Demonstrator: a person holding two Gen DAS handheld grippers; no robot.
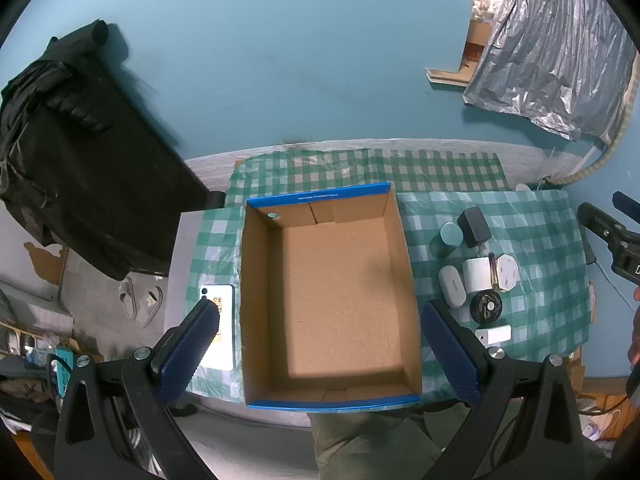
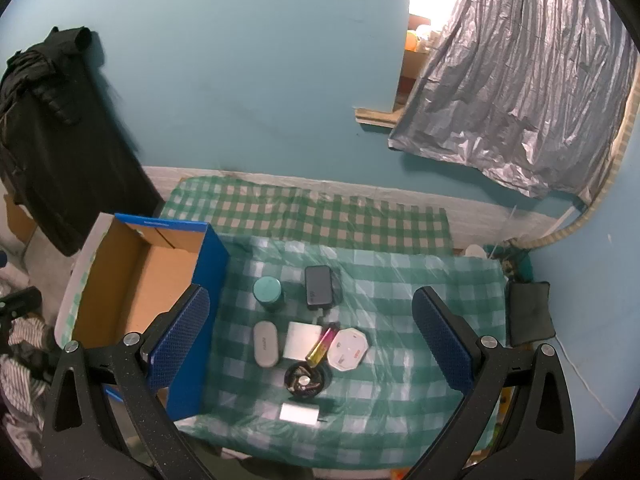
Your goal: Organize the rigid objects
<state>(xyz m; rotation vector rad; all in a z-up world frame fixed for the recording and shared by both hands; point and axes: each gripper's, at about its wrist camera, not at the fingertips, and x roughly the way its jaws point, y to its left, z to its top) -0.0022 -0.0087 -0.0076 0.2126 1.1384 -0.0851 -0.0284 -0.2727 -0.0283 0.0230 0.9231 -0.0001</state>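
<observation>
Left wrist view: cardboard box (image 1: 332, 296) lies between wide-apart hand-held gripper (image 1: 320, 344) fingers.

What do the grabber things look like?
Both look alike. The left gripper and the right gripper each have two flat fingers with bumpy dark blue pads on black speckled plastic frames with triangle cut-outs, fastened by round silver screws. No cables or labels show on them.
</observation>
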